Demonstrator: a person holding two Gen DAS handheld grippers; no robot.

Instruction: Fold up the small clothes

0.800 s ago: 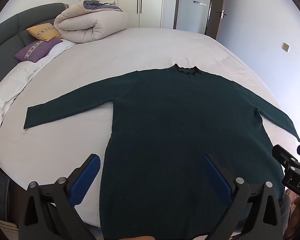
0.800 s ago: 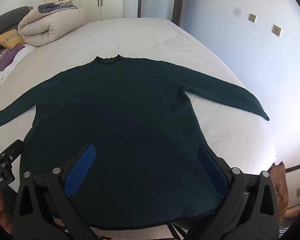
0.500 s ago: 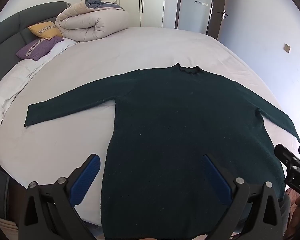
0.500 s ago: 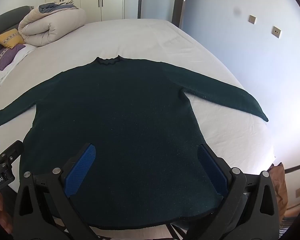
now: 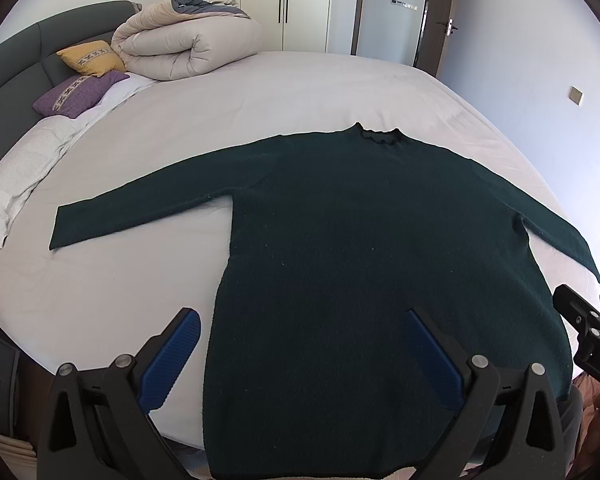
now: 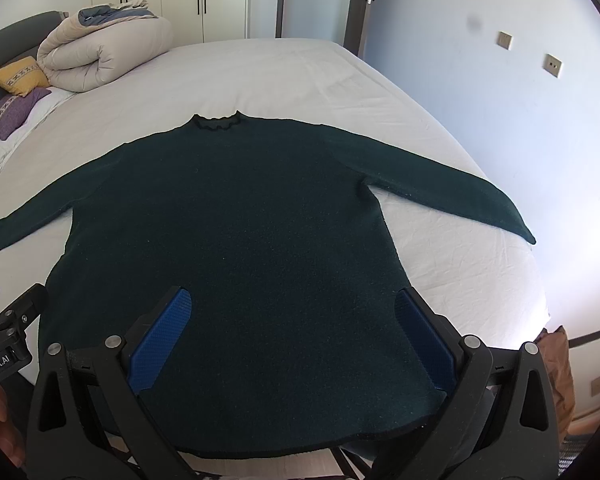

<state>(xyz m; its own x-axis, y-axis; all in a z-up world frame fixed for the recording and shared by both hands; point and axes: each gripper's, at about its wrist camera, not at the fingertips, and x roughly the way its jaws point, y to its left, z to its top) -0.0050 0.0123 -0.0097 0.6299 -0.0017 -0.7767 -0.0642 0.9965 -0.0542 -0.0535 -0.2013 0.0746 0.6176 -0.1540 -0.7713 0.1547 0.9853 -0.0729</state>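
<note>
A dark green long-sleeved sweater [image 5: 372, 240] [image 6: 228, 216] lies flat on the white bed sheet [image 5: 260, 112], collar far, hem hanging slightly over the near edge, both sleeves spread out to the sides. My left gripper [image 5: 300, 344] hovers open above the sweater's lower left part, its blue pads wide apart with nothing between them. Over the lower right part, my right gripper [image 6: 294, 328] is open as well and holds nothing. Each gripper shows at the edge of the other's view.
A rolled beige duvet [image 5: 188, 40] and yellow [image 5: 92, 56] and purple pillows [image 5: 76, 94] lie at the far left by the grey headboard [image 5: 16, 64]. A wall with switches [image 6: 552, 64] runs along the right. Wardrobe and door stand beyond the bed.
The left view has tilted up slightly and shifted a little; the sweater lies as before. Both grippers stay open.
</note>
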